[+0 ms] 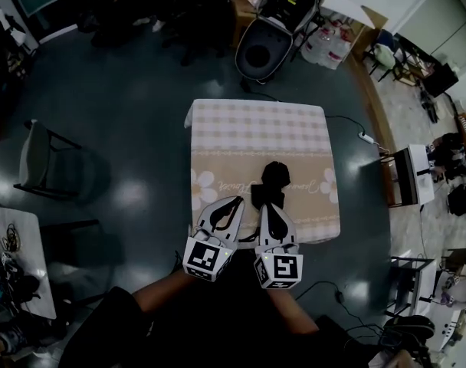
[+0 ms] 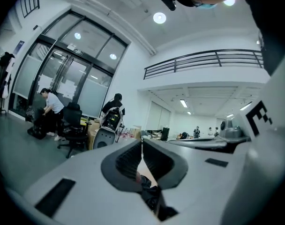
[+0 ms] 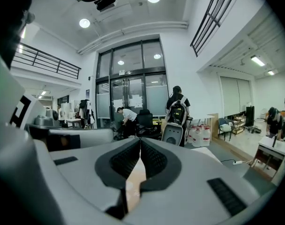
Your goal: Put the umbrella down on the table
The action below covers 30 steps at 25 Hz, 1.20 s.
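A small folded black umbrella lies on the table, which has a beige checked cloth with flower prints. It rests near the front middle, free of both grippers. My left gripper hovers at the table's near edge just left of the umbrella, jaws shut with nothing between them. My right gripper is beside it, its tips just short of the umbrella's near end, also shut and holding nothing. In the left gripper view the closed jaws point level into the room, with the umbrella showing dark below them. In the right gripper view the jaws meet at their tips.
A grey stroller-like cart stands beyond the table's far edge. A chair is at the left and a white side table at the right. A power strip lies on the floor by the table's right side. People stand by the glass doors.
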Tool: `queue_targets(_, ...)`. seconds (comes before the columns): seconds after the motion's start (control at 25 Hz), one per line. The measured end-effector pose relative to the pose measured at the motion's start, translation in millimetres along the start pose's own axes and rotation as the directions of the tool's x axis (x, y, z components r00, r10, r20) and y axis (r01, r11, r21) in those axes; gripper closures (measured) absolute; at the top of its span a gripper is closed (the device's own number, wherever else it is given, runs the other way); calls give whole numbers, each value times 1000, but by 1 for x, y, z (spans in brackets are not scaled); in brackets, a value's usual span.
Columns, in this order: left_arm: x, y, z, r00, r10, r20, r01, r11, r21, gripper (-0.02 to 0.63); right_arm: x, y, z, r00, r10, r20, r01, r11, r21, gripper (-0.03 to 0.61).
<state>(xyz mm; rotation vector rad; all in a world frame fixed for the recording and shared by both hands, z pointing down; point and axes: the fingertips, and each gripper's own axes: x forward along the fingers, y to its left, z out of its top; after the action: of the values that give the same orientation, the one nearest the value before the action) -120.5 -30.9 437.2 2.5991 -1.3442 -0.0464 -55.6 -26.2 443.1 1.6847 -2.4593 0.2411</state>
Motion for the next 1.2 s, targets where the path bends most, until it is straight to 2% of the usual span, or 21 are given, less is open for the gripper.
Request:
queue_targets(0.12, -12, -6, 0, 999, -32, 2, 32, 999, 36, 597, -5, 15, -2, 1000, -3, 2, 3, 1000, -18, 561)
queue_targets(0.52, -22, -13, 8, 996, -90, 8, 89, 994, 57, 597, -13, 25, -5, 998, -62, -6, 62, 996, -68, 561)
queue_targets(1.2, 4, -49, -2, 983, -181, -35, 183, 982, 51, 597, -29, -6, -9, 991, -129, -16, 128, 989, -78, 561)
